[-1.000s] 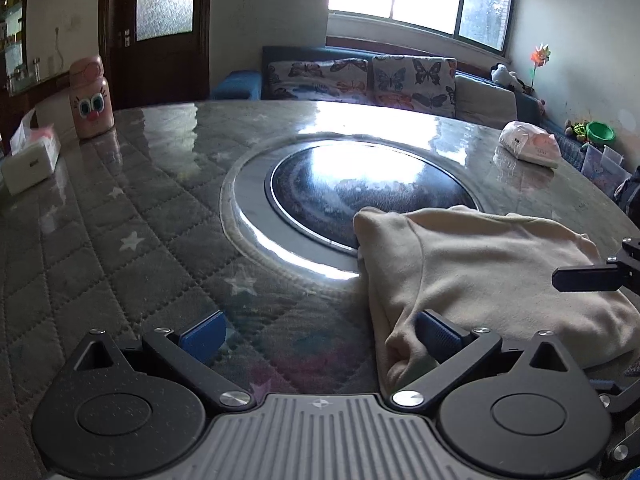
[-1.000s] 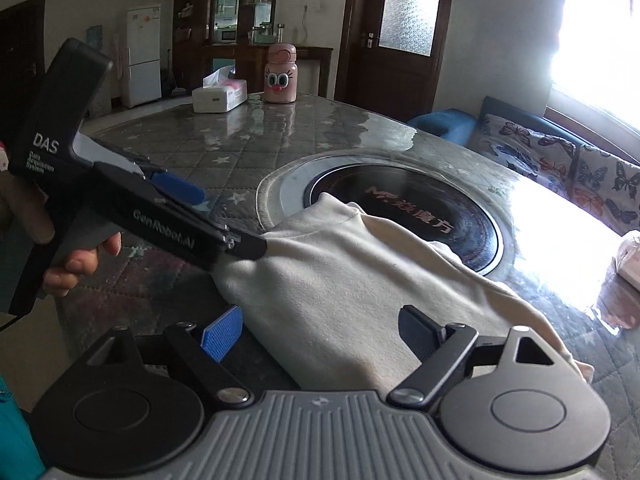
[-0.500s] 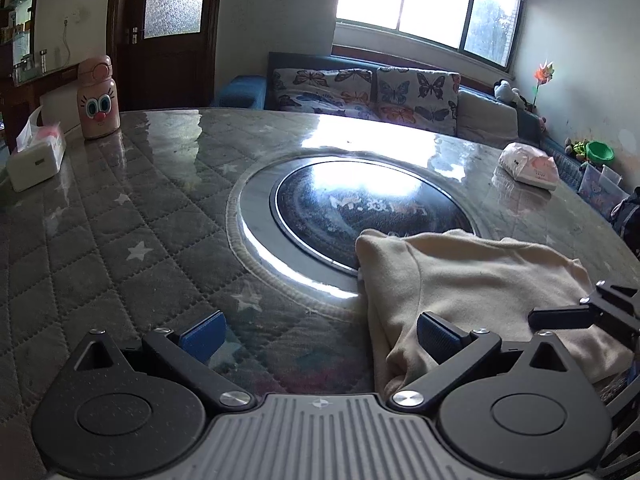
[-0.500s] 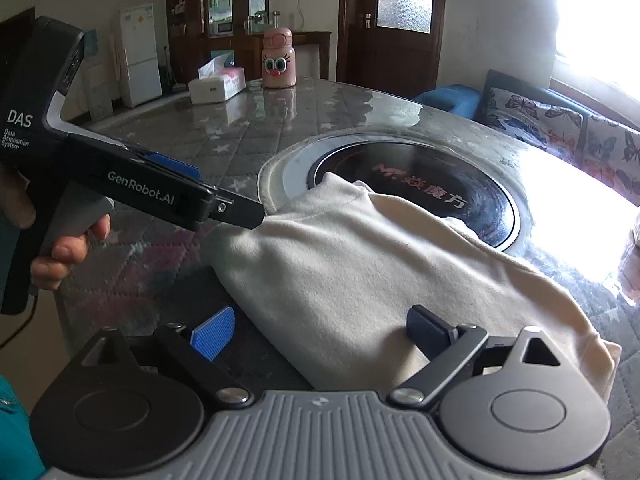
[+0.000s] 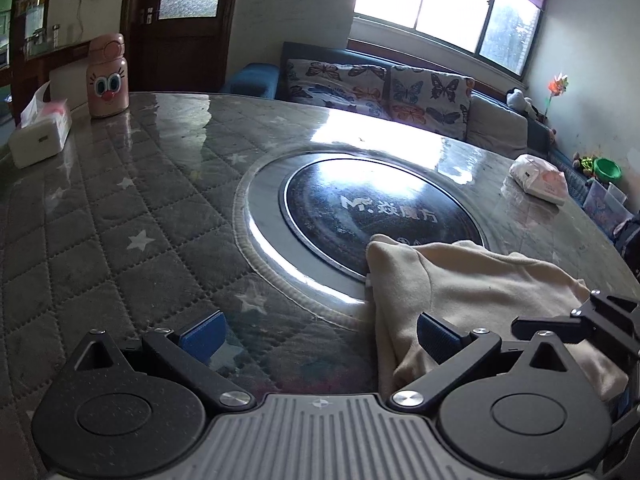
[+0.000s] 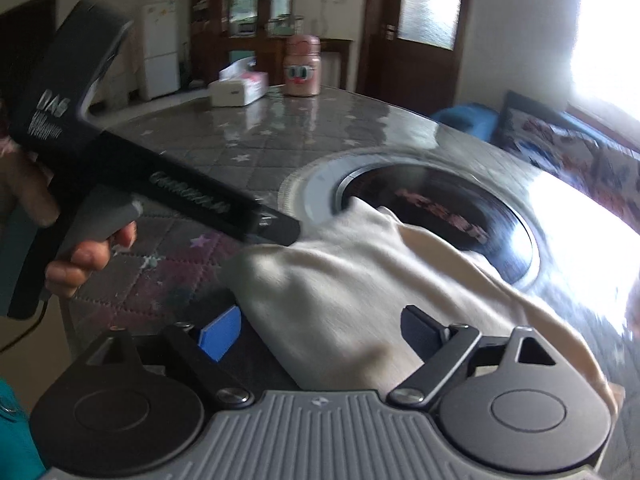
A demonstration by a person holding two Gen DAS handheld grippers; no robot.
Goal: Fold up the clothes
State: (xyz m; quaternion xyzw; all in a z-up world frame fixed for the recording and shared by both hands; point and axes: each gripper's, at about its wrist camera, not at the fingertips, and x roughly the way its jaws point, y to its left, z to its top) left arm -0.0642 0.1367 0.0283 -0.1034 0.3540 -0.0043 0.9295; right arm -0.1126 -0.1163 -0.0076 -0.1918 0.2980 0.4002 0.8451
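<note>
Two grippers, left gripper [image 5: 320, 332] and right gripper [image 6: 320, 332], gape wide over one cream garment [image 6: 360, 280].

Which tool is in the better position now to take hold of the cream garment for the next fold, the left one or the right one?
Probably the right tool: it is open with the cream garment lying between its fingers. The left tool, also open, has only the garment's edge at one finger.

garment [image 5: 480, 284]: soft cream cloth, matt, faintly fuzzy knit.
surface [image 5: 120, 208]: grey quilted cloth with stitched diamonds and white stars, lying under a glossy clear sheet that mirrors the window.
round disc [image 5: 380, 208]: dark, glass-like, highly glossy, ringed by a smooth shiny band.
left gripper [image 5: 320, 332]: matt black plastic, ribbed grey base, bright metal screws, blue textured pads [image 5: 204, 334].
bottle [image 5: 107, 76]: smooth pink plastic.
</note>
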